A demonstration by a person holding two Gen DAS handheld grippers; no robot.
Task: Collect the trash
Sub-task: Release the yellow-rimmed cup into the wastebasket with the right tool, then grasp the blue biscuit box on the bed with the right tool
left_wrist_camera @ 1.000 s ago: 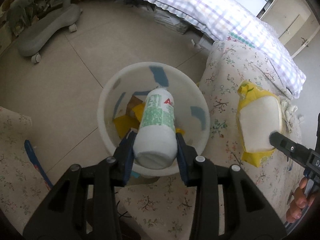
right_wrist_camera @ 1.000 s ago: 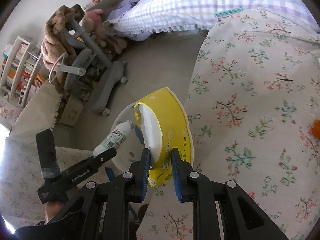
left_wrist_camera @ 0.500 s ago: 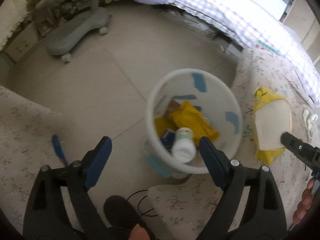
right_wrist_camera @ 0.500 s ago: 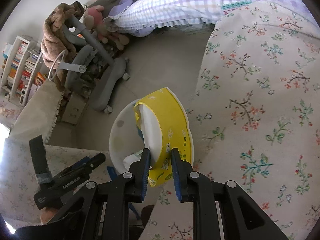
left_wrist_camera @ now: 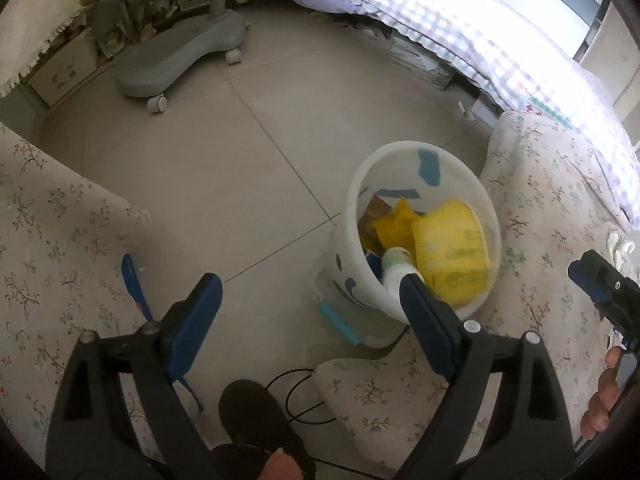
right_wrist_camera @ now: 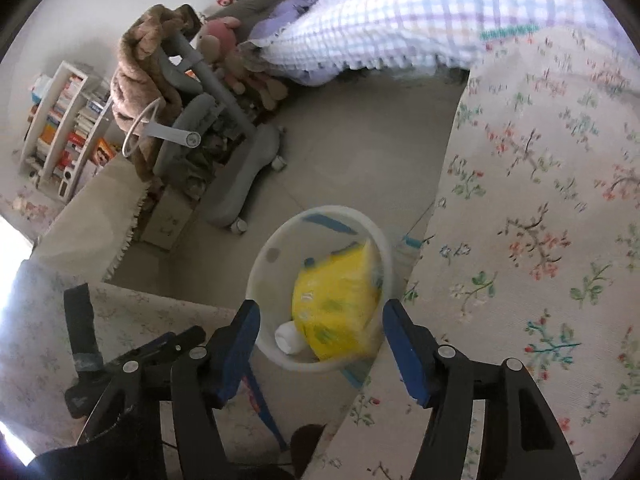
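Observation:
A white bin (left_wrist_camera: pixel 420 160) (right_wrist_camera: pixel 264 256) with blue marks stands on the tiled floor beside the flowered sofa. Inside lie a white bottle (left_wrist_camera: pixel 396 270) (right_wrist_camera: pixel 290 338), a yellow wipes pack (left_wrist_camera: pixel 452 248) (right_wrist_camera: pixel 336 304) and other yellow scraps. My left gripper (left_wrist_camera: pixel 308 292) is open above the floor, left of the bin, with nothing between its fingers. My right gripper (right_wrist_camera: pixel 318 320) hangs over the bin with its jaws opening; the yellow pack lies blurred below them, free of the pads. The right gripper's tip (left_wrist_camera: pixel 592 276) shows at the right edge of the left wrist view.
A flowered sofa (right_wrist_camera: pixel 540 220) flanks the bin on the right and near side. A grey wheeled chair base (left_wrist_camera: pixel 180 56) stands on the floor beyond. A bed with a checked cover (left_wrist_camera: pixel 460 20) runs along the back. A black cable (left_wrist_camera: pixel 296 392) and a foot (left_wrist_camera: pixel 256 420) lie near me.
The left gripper let go of the white bottle, which dropped into the bin, then drew left. The right gripper has just opened and the yellow pack has fallen into the bin.

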